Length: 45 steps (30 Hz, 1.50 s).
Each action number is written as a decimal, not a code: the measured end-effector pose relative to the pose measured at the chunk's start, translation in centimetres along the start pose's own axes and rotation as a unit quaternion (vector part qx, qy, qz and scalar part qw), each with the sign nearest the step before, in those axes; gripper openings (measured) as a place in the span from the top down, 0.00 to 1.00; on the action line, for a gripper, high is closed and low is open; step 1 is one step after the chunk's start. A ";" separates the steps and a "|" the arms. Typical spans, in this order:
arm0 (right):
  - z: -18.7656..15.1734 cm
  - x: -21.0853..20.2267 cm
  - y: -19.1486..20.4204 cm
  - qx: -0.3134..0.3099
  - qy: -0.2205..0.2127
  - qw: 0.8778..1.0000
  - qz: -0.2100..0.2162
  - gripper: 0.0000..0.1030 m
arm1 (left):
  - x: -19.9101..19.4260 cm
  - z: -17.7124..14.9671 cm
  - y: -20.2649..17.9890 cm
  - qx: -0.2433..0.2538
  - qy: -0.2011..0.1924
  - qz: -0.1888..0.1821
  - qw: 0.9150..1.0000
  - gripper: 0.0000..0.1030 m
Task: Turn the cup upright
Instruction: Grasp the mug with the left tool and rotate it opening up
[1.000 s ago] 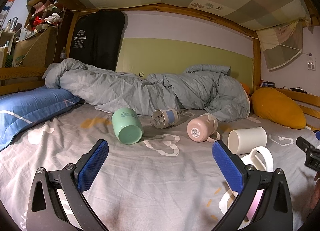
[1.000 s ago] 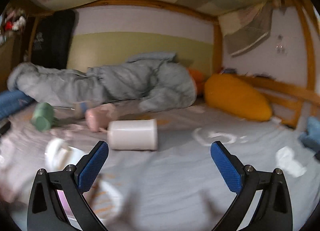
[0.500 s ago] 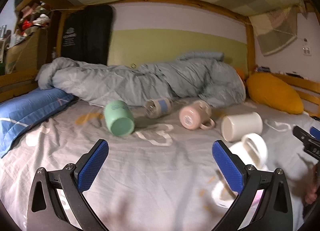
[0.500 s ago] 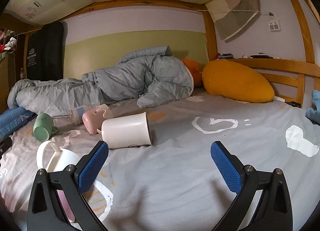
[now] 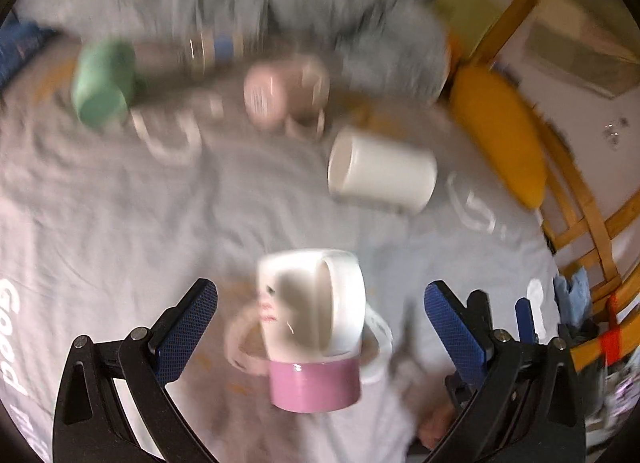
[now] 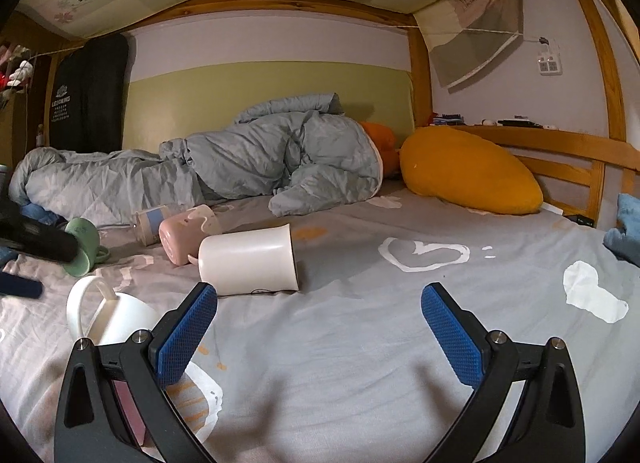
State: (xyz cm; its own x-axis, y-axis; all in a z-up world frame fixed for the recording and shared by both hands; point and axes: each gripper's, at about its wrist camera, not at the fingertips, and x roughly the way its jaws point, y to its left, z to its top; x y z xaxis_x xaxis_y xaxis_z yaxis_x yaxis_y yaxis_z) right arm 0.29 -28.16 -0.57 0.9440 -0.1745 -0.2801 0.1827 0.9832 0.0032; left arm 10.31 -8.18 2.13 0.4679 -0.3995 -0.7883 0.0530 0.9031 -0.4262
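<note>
Looking down from your left gripper, you see a white-and-pink mug lying on its side on the grey bed sheet, right between the wide-spread blue fingers, which touch nothing. Its handle faces up and its pink band points toward the camera. That view is blurred, so finer detail on the mug is hard to tell.

Farther up the bed a plain white cup lies on its side, well apart from the mug. Beyond it lie a pink mug, a clear bottle with a blue band and a green mug, all tipped over near the rumpled grey duvet. A yellow cushion sits by the wooden rail on the right.

Your right gripper sits low over the sheet with its fingers spread wide, gripping nothing. From there the white-and-pink mug shows at the lower left, partly hidden behind the left finger. The white cup lies just ahead, its open end to the right, touching the pink mug behind it. The green mug lies farther left, partly covered by a dark piece of your left gripper. The duvet and yellow cushion fill the back.
</note>
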 end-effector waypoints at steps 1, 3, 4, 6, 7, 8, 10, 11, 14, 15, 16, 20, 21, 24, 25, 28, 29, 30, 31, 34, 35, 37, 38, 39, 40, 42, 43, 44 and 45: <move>0.0 0.0 0.0 0.001 0.001 1.000 0.000 0.00 | 0.9 0.6 -0.1 -0.009 0.016 -0.006 1.000 0.00; 0.0 0.0 -0.3 0.006 -0.001 1.000 -0.003 0.00 | 2.3 1.3 -0.5 -0.009 0.034 0.009 0.999 0.00; 0.0 -0.1 -0.3 0.008 -0.003 1.000 -0.004 0.00 | 3.1 1.6 -0.6 -0.009 0.046 0.021 0.999 0.00; 0.0 -0.1 -0.4 0.009 -0.003 1.000 -0.005 0.00 | 4.2 1.9 -0.9 -0.011 0.073 0.032 0.997 0.00; 0.0 -0.1 -0.3 0.007 -0.003 1.000 -0.005 0.00 | 4.6 2.0 -0.9 -0.013 0.088 0.040 0.995 0.00; 0.0 -0.2 -0.4 0.006 -0.003 1.000 -0.006 0.00 | 5.2 2.0 -0.9 -0.017 0.104 0.046 0.993 0.00; 0.0 -0.3 -0.3 0.003 -0.005 1.000 -0.007 0.00 | 5.7 1.9 -0.4 -0.025 0.113 0.047 0.992 0.00; 0.0 -0.3 -0.3 0.002 -0.007 1.000 -0.010 0.00 | 5.9 1.9 -0.3 -0.027 0.116 0.052 0.992 0.01; 0.1 -0.4 -0.2 -0.003 -0.007 1.000 -0.010 0.00 | 6.5 2.0 0.1 -0.036 0.121 0.050 0.991 0.03; 0.1 -0.4 -0.1 -0.004 -0.007 1.000 -0.010 0.00 | 6.6 2.0 0.2 -0.040 0.117 0.048 0.991 0.06; 0.2 -0.3 -0.1 -0.005 -0.007 1.000 -0.010 0.00 | 6.7 2.1 0.3 -0.044 0.111 0.049 0.992 0.18; 0.2 -0.2 -0.2 0.002 -0.001 1.000 -0.013 0.00 | 6.5 2.1 1.0 -0.054 0.095 0.041 0.993 0.25; 0.2 -0.2 -0.3 0.005 0.001 1.000 -0.013 0.00 | 6.2 1.9 1.1 -0.054 0.089 0.038 0.994 0.25; 0.2 -0.2 -0.5 0.013 0.002 1.000 -0.013 0.00 | 4.4 1.5 1.0 -0.047 0.060 0.032 0.997 0.25; 0.1 -0.2 -0.6 0.014 0.003 1.000 -0.014 0.00 | 3.6 1.5 0.8 -0.039 0.047 0.032 0.998 0.25; 0.1 -0.3 -0.3 0.008 0.002 1.000 -0.016 0.00 | 0.9 1.2 -0.6 0.004 0.001 0.046 0.999 0.25; 0.2 -0.3 -0.2 0.005 0.001 1.000 -0.017 0.00 | 0.0 1.0 -1.2 0.022 -0.015 0.052 0.998 0.25; 0.1 -0.3 -0.1 0.003 0.001 1.000 -0.018 0.00 | -0.6 0.8 -1.6 0.033 -0.026 0.058 0.997 0.25; 0.2 -0.3 -0.1 0.002 0.001 1.000 -0.018 0.00 | -1.4 0.6 -2.1 0.047 -0.039 0.066 0.996 0.25; 0.2 -0.2 0.0 -0.002 0.001 1.000 -0.020 0.00 | -2.5 0.1 -2.9 0.080 -0.067 0.081 0.991 0.25; 0.2 -0.2 0.0 -0.002 0.001 1.000 -0.020 0.00 | -2.7 0.0 -3.0 0.088 -0.078 0.087 0.989 0.25; 0.2 -0.2 0.0 -0.001 0.000 1.000 -0.021 0.00 | -2.9 -0.4 -2.9 0.104 -0.106 0.104 0.984 0.25; 0.2 -0.2 -0.1 -0.001 -0.001 1.000 -0.022 0.00 | -3.0 -0.4 -2.8 0.109 -0.113 0.111 0.981 0.25; 0.2 -0.2 -0.1 -0.001 -0.001 1.000 -0.022 0.00 | -2.8 -0.4 -2.8 0.113 -0.119 0.117 0.979 0.25; 0.2 -0.2 -0.1 -0.001 -0.001 1.000 -0.023 0.00 | -2.7 -0.4 -2.6 0.115 -0.124 0.121 0.978 0.25; 0.3 -0.2 -0.1 -0.002 -0.001 1.000 -0.022 0.00 | -2.4 -0.3 -2.1 0.114 -0.128 0.127 0.977 0.25; 0.2 -0.2 -0.1 -0.002 0.000 1.000 -0.022 0.00 | -2.2 -0.2 -1.8 0.111 -0.126 0.129 0.977 0.25; 0.2 -0.2 -0.1 -0.003 0.000 1.000 -0.022 0.00 | -2.0 -0.1 -1.5 0.109 -0.127 0.130 0.977 0.25; 0.2 -0.2 -0.1 -0.003 0.000 1.000 -0.022 0.00 | -1.9 -0.2 -1.2 0.108 -0.129 0.131 0.977 0.25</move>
State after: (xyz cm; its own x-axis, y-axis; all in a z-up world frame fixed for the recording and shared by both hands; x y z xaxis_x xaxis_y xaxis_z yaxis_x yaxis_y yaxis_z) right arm 0.15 -28.27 -0.34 0.9349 -0.2174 -0.2806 0.2220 0.9749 -0.0157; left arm 9.19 -8.56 4.08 0.6958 -0.1230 -0.7076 0.0739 0.9923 -0.0998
